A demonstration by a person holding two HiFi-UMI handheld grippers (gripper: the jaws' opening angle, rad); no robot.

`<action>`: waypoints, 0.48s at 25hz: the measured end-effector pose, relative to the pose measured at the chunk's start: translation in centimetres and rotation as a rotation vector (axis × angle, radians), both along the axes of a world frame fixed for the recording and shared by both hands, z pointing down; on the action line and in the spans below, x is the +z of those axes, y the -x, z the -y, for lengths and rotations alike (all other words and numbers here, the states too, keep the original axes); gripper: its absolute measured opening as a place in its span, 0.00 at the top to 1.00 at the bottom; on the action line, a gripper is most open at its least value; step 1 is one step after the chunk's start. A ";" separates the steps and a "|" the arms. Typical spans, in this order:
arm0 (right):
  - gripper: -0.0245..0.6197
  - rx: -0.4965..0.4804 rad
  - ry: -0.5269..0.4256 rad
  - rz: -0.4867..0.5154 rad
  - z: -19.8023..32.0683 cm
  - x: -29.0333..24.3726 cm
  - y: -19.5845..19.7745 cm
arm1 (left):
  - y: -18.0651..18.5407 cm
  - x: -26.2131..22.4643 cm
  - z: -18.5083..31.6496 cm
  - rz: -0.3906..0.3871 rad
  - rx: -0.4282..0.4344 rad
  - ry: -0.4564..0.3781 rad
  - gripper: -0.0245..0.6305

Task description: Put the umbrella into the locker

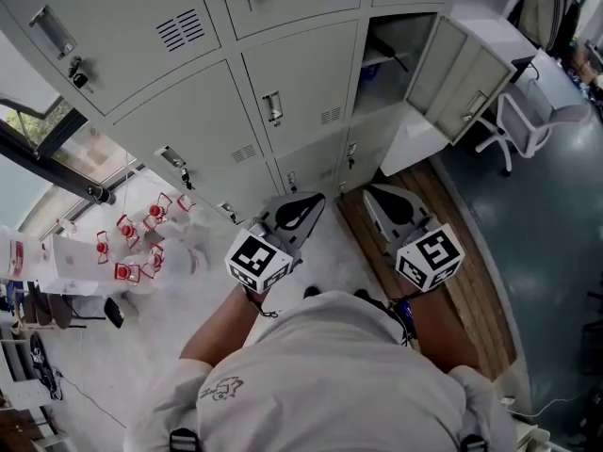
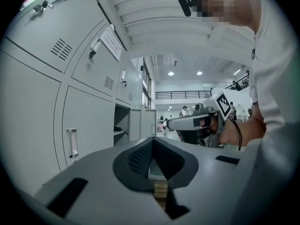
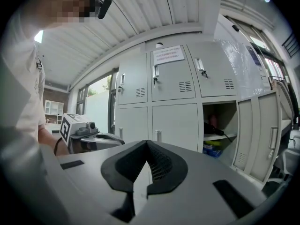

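Currently: your left gripper closed, empty; your right gripper closed, empty; open locker at frame's upper right.

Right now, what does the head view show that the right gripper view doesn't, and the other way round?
Only the head view shows the white chair, the wooden floor strip and the red-and-white items at the left. Only the right gripper view shows the paper notice on an upper locker door and the ribbed ceiling. Both show the open locker with its door swung out, and the left gripper.
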State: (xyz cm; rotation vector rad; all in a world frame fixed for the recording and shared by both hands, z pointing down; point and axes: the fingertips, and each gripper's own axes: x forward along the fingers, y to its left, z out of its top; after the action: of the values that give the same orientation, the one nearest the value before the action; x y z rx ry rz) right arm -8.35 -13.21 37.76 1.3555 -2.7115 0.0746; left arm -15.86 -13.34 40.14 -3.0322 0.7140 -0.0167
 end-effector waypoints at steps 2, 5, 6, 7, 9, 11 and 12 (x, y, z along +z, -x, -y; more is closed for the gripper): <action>0.90 -0.014 -0.006 0.004 -0.9 -0.4 0.1 | 0.1 -0.8 -0.8 -0.015 -0.008 -0.017 0.95; 0.90 -0.020 -0.016 0.009 -2.4 -0.8 -0.5 | -0.3 -1.5 -2.0 -0.027 -0.023 -0.024 0.95; 0.90 -0.018 -0.019 0.012 -2.9 -1.0 -0.9 | -0.7 -1.8 -2.3 -0.029 -0.025 -0.025 0.95; 0.90 -0.016 -0.022 0.015 -3.3 -1.2 -1.5 | -1.1 -2.0 -2.7 -0.032 -0.026 -0.025 0.95; 0.90 -0.015 -0.026 0.015 -4.4 -1.4 -2.8 | -2.4 -2.6 -3.6 -0.041 -0.026 -0.031 0.95; 0.90 -0.014 -0.022 0.016 -5.6 -1.3 -4.4 | -4.0 -2.8 -4.7 -0.046 -0.027 -0.038 0.95; 0.90 -0.011 -0.017 0.018 -6.2 -1.1 -5.2 | -4.8 -2.7 -5.3 -0.048 -0.026 -0.034 0.95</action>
State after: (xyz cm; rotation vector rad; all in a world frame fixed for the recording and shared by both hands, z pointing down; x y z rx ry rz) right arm -3.12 -6.98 36.62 1.3501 -2.7404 0.0626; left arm -11.03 -8.03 37.40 -3.0006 0.7485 0.0678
